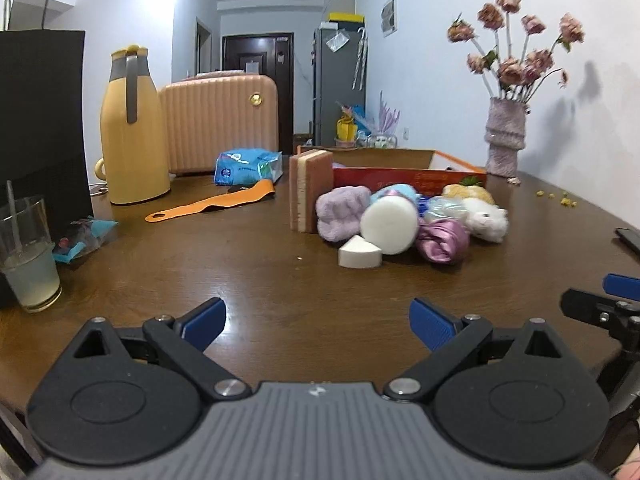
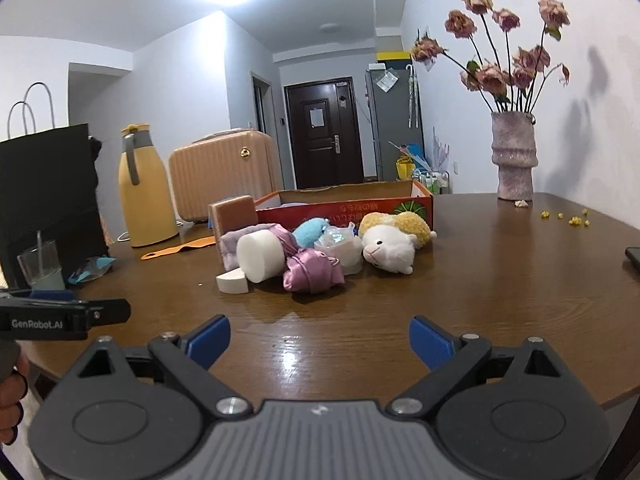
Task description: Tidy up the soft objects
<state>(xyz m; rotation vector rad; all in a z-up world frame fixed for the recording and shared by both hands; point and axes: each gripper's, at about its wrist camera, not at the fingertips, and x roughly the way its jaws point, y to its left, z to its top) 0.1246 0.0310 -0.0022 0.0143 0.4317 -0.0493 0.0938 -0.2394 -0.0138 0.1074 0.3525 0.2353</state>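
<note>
A: Both the left gripper [image 1: 318, 322] and right gripper [image 2: 319, 340] hang spread and empty at the tabletop's [image 2: 500, 280] near edge

B: Soft toys [image 2: 304, 252] heaped mid-table against the red cardboard box [image 2: 352, 206]; sorting looks unstarted, reach forward next. "GenRobot.AI" readable on the left tool

A yellow thermos jug [image 1: 134, 128], peach suitcase [image 1: 218, 120] and black paper bag [image 1: 42, 120] stand far left; a vase of dried roses [image 2: 514, 156] stands far right.
</note>
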